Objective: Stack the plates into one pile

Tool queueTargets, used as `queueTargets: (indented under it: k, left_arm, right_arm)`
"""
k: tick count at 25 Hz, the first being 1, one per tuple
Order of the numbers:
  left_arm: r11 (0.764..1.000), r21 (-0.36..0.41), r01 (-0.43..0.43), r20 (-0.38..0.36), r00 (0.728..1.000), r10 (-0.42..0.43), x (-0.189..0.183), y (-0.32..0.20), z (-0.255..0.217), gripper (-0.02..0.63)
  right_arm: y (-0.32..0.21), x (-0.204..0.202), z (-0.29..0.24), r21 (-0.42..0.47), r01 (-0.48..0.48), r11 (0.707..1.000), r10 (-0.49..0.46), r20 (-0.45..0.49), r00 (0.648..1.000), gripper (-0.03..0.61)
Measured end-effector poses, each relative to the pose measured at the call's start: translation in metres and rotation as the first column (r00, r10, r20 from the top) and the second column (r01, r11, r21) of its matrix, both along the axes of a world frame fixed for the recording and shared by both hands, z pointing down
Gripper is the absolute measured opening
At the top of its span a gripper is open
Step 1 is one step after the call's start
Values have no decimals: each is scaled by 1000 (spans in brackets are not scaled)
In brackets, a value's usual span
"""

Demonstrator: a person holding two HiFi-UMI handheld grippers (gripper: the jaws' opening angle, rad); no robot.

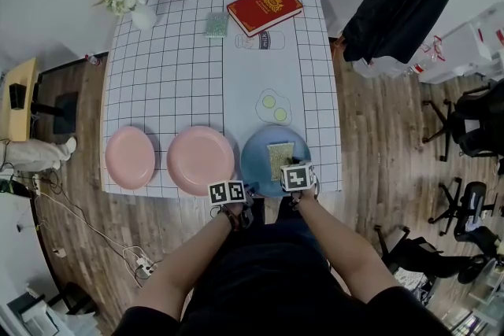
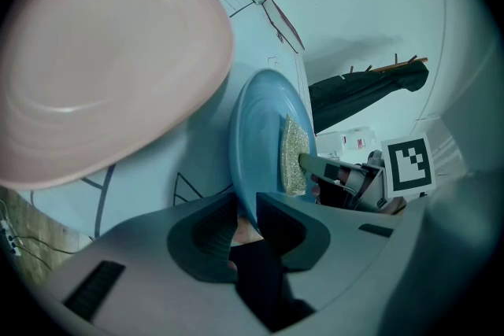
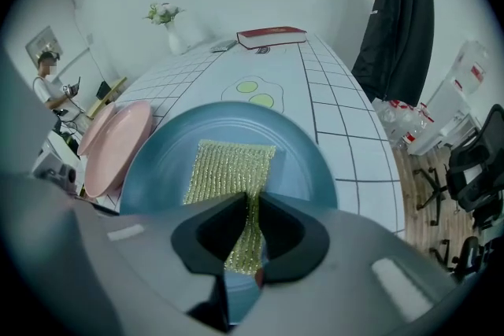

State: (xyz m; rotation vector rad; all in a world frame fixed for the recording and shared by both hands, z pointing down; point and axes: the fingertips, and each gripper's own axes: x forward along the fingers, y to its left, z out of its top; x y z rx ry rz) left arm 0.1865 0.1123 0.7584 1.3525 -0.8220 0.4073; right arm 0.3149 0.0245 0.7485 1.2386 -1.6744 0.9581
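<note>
1. Your right gripper (image 3: pixel 250 210) is pinching the scouring pad (image 3: pixel 228 165), which is lying on the blue plate (image 3: pixel 157 169) with its long axis running away from you.
2. Your left gripper (image 2: pixel 244 210) is clamping that plate's near rim at the table's (image 1: pixel 173 75) near edge.
3. The head view is laying out the middle pink plate (image 1: pixel 201 160) and the left pink plate (image 1: pixel 130 157) in a row. Only the left gripper view is showing the rim grip.

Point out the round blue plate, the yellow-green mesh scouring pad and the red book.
Round blue plate (image 1: pixel 253 161): head view, bare left part.
Yellow-green mesh scouring pad (image 3: pixel 228 169): right gripper view, its middle.
Red book (image 1: pixel 264 9): head view, cover's middle.
</note>
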Motion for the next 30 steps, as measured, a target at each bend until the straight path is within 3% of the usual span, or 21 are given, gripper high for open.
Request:
queueTargets:
  k: [23, 30]
  left_arm:
    - [1000, -2, -3, -12, 1000, 3, 1, 1, 0, 63]
    - [1000, -4, 1, -14, 1000, -1, 1, 2, 1, 63]
  right_arm:
    - [-4, -78, -1, -58, 38, 998, -27, 180, 983, 58]
    - [5, -97, -3, -84, 50, 995, -26, 268, 963, 58]
